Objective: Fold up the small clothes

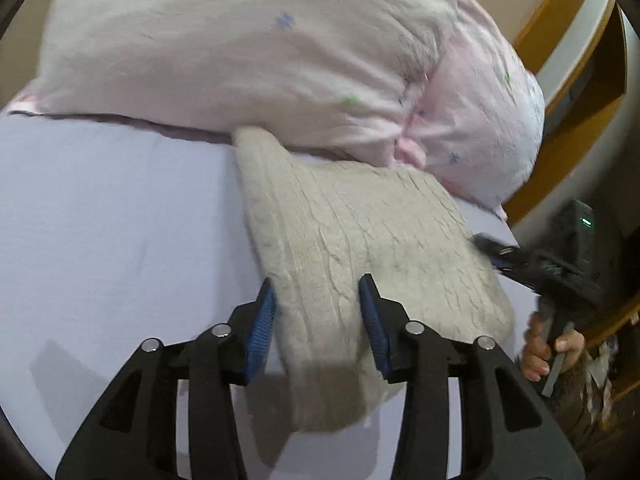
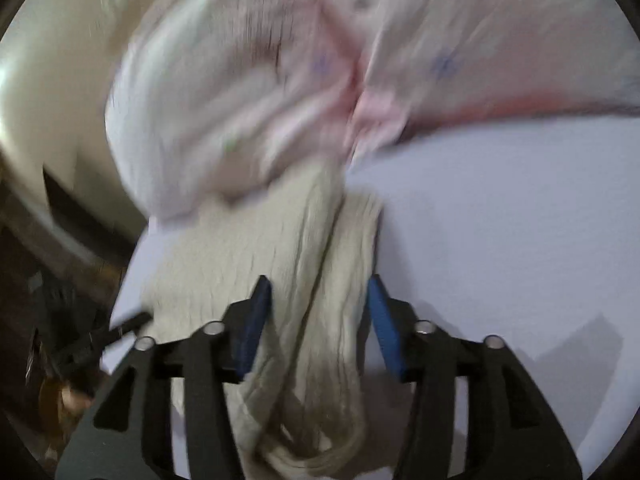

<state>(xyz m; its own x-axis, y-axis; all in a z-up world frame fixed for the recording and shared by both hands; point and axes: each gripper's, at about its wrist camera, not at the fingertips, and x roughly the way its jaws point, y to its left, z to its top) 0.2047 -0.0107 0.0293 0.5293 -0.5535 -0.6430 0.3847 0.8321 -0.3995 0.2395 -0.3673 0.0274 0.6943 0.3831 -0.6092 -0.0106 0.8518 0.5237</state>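
Observation:
A small beige knit garment (image 1: 360, 236) lies on the pale lilac bed sheet (image 1: 112, 216), its far end tucked under a pink pillow (image 1: 256, 52). My left gripper (image 1: 318, 292) is open, its blue-padded jaws wide apart on either side of the garment's near left part. In the right wrist view the garment (image 2: 280, 240) looks bunched and folded lengthwise. My right gripper (image 2: 318, 288) is open, with cloth lying between its jaws. The right gripper (image 1: 516, 258) also shows in the left wrist view, at the garment's right edge.
The pink pillow (image 2: 256, 92) with small blue and green marks lies across the back of the bed. A wooden bed frame (image 1: 568, 92) stands at the right. The bed's edge (image 2: 132, 272) and dark floor clutter are at the left of the right wrist view.

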